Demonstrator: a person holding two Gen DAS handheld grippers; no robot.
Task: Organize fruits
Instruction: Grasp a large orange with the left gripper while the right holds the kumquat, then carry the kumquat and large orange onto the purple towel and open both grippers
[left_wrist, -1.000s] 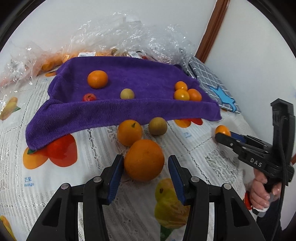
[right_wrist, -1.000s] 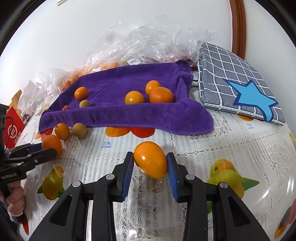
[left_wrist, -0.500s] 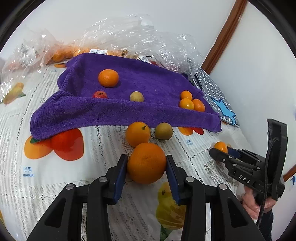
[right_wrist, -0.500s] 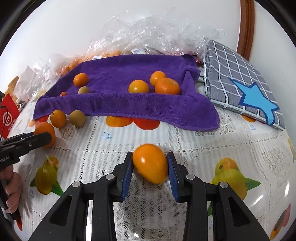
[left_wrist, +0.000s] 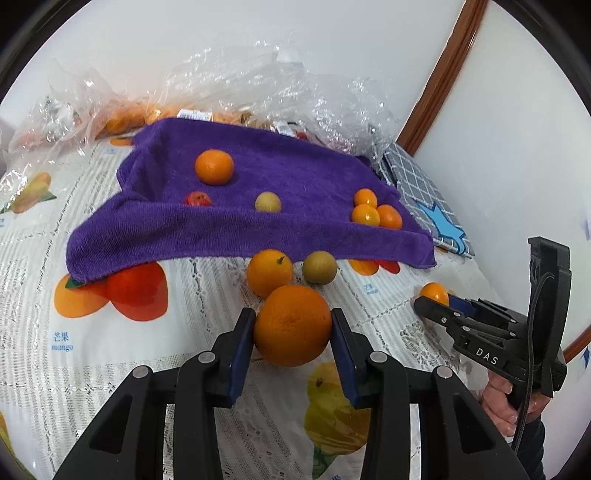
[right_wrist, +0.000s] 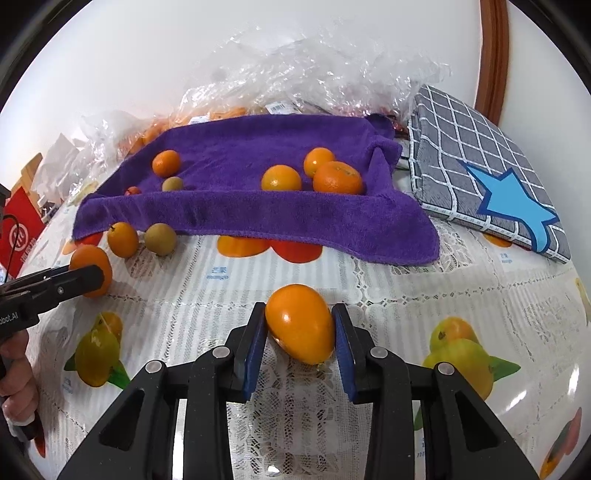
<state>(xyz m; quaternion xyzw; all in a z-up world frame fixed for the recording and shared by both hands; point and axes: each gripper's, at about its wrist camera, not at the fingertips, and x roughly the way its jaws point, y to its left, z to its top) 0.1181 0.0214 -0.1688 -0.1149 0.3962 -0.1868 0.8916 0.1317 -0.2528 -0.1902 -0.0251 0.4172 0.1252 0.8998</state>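
My left gripper (left_wrist: 293, 332) is shut on a large orange (left_wrist: 292, 325), held just above the tablecloth. My right gripper (right_wrist: 299, 332) is shut on a smooth oval orange fruit (right_wrist: 300, 328), also low over the cloth. A purple towel (left_wrist: 236, 221) lies ahead with an orange (left_wrist: 214, 166), a small red fruit (left_wrist: 198, 199), a yellowish round fruit (left_wrist: 268, 202) and three small oranges (left_wrist: 375, 214) on it. A stemmed orange (left_wrist: 269, 272) and a brownish round fruit (left_wrist: 320, 267) sit on the table at the towel's front edge. The towel also shows in the right wrist view (right_wrist: 258, 206).
Crumpled clear plastic bags (left_wrist: 258, 92) with more fruit lie behind the towel against the wall. A grey checked cushion with a blue star (right_wrist: 487, 184) lies right of the towel. A red box (right_wrist: 18, 229) stands at the far left. The tablecloth (left_wrist: 110, 350) has printed fruit pictures.
My left gripper closed on the large orange and lifted it slightly. My right gripper kept its hold on the oval fruit and drew back a little from the towel.
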